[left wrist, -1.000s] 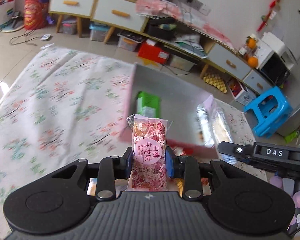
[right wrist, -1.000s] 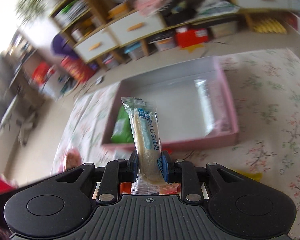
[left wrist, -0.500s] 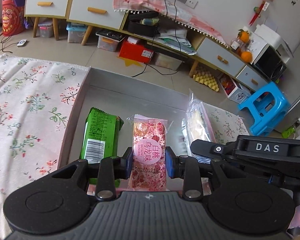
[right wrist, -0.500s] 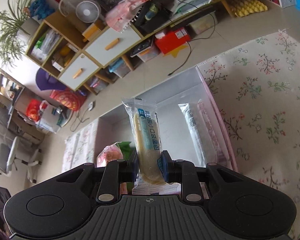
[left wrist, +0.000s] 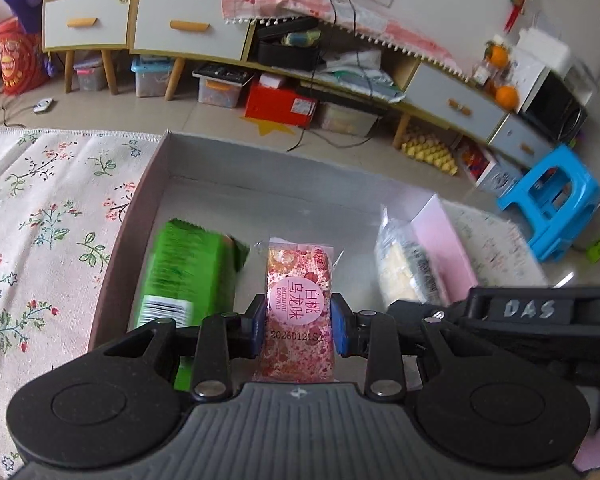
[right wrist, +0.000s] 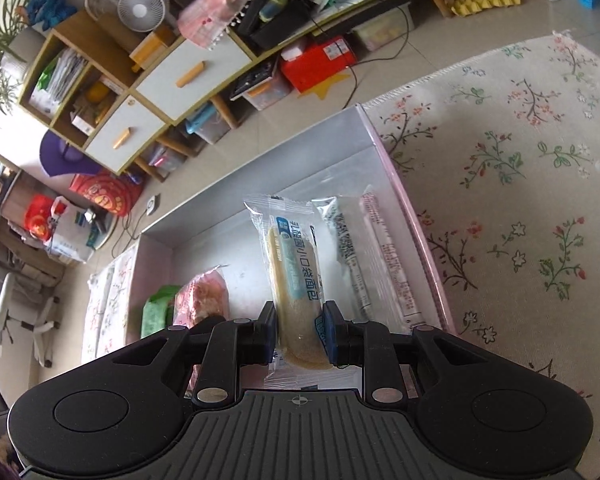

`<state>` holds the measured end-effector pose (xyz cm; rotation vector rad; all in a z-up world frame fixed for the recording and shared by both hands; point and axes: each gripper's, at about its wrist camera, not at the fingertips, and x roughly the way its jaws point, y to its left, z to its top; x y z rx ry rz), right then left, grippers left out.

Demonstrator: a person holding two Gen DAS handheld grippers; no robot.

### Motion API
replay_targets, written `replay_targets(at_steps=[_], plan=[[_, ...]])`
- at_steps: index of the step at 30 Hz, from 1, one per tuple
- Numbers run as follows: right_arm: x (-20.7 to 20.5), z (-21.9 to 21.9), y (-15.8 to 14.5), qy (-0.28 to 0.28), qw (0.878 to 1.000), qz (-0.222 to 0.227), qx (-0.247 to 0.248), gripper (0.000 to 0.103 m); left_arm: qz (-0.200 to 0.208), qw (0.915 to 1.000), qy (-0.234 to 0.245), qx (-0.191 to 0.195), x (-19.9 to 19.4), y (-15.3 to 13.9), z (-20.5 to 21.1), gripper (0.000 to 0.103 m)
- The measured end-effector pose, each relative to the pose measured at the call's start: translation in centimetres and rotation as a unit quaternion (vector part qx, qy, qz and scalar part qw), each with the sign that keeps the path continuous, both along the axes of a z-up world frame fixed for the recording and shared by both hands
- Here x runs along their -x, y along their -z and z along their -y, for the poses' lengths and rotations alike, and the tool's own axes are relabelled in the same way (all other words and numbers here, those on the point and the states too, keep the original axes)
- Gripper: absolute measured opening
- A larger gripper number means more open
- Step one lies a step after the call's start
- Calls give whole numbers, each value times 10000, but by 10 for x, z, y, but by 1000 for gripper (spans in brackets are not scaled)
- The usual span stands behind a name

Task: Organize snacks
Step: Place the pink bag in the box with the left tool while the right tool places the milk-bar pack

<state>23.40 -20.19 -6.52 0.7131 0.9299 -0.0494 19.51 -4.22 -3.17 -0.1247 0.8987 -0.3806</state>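
My left gripper is shut on a pink flowered snack packet, held over the shallow pink box with a grey inside. A green snack pack lies in the box just left of it; a clear wrapped bread leans at the box's right wall. My right gripper is shut on a clear packet with a long bread roll, also over the box. Beside it, on the right, lies a clear wrapped packet. The pink packet and green pack show at the left.
The box sits on a flowered cloth. The right gripper's black body reaches in at the right of the left wrist view. Beyond are low cabinets, a red box and a blue stool on the floor.
Both grippers have come down and forward over the box with their packets still held. The box now fills the middle of both views, and the green pack lies close by the left gripper.
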Motion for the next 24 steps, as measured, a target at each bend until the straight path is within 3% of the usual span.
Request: replay_targets(at_steps=[4,18,21,24], plan=[[1,4,0,34,10000,29,24,24,122,9996,111,-241,2,0,7,30],[3,5,-8,-6,9998,215,-30,27,-35,9997,228,-60,-6,-2,4,32],[6,6,-18,-84,9993,365,-64,28,-103,9995,294,32,-5,-4,-1,42],[12,6,-30,-171,9987,482,66,43,-114,9994,322,81,0,-8,-6,50]])
